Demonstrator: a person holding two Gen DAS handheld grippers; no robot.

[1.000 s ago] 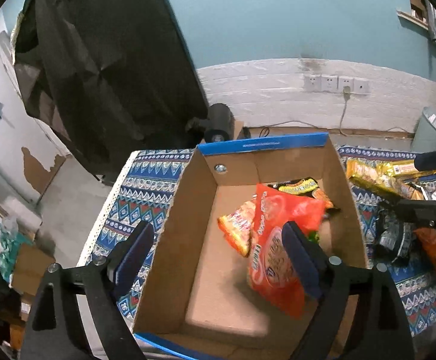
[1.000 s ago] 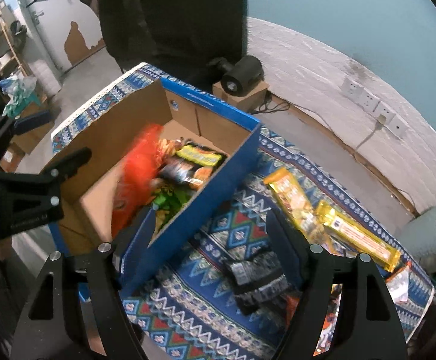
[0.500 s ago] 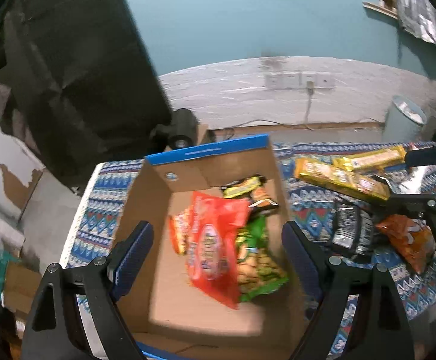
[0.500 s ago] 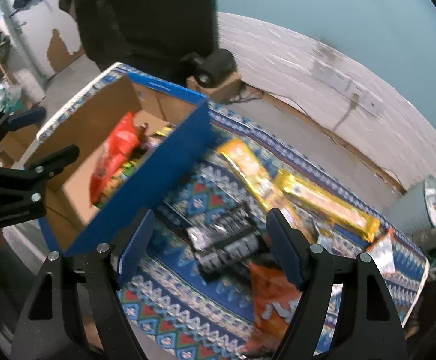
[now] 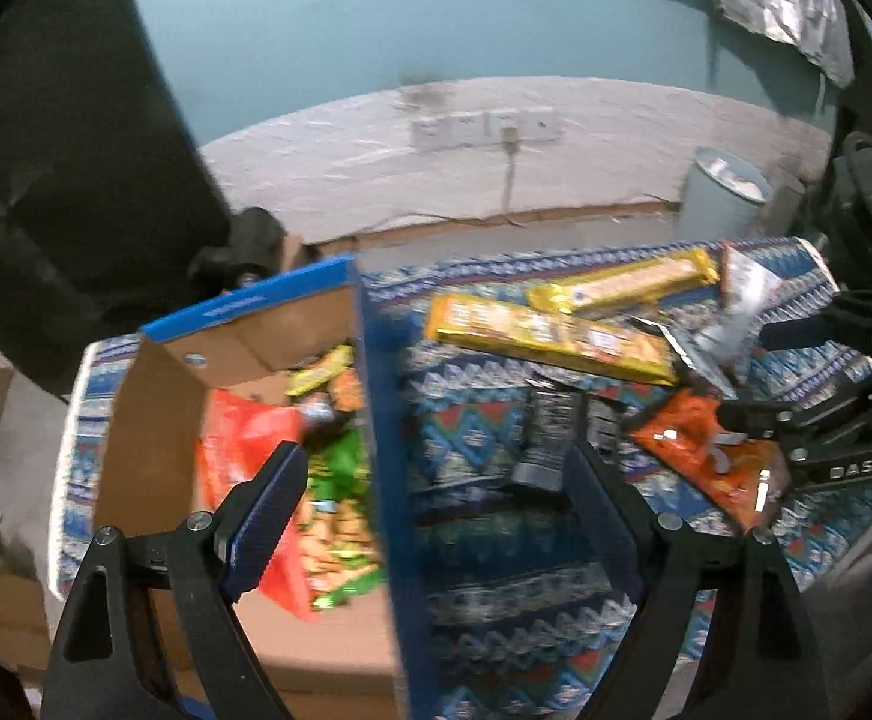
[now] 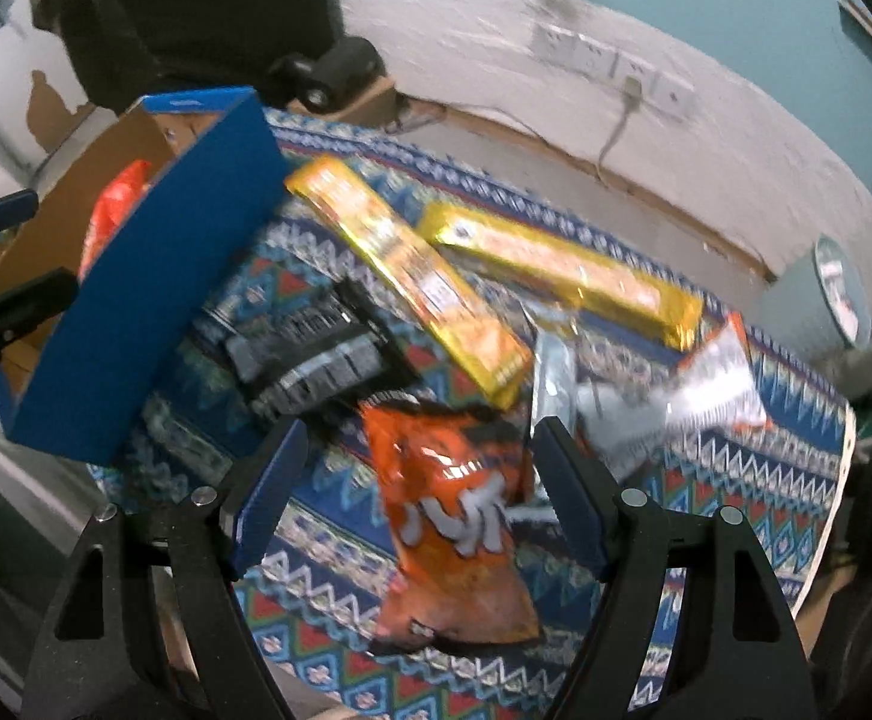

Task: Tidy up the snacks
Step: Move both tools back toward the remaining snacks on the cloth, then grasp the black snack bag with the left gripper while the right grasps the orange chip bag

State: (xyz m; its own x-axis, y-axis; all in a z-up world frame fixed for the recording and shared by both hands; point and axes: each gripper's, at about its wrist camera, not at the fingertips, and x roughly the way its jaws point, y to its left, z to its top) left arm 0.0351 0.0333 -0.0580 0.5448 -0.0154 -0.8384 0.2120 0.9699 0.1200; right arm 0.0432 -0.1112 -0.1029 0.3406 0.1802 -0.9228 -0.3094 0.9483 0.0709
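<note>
Snacks crowd a counter (image 6: 754, 456) draped in a blue patterned cloth, beside a blue cardboard box (image 6: 153, 300). Only the left wrist view looks down into the box (image 5: 153, 420), where a red bag (image 5: 237, 444) leans on a green packet (image 5: 339, 480) with more packets behind. Only the right wrist view shows the full face of the orange chip bag (image 6: 454, 516), lying flat with white lettering, just beside a crumpled silver wrapper (image 6: 616, 414). Two long yellow biscuit packs (image 6: 405, 264) lie crossed further back, and a black packet (image 6: 309, 354) lies between them and the box. The left tongs (image 5: 436, 516) hang wide and empty, straddling the box's blue side wall. The right tongs (image 6: 417, 498) hover spread wide just above the orange bag, gripping nothing.
</note>
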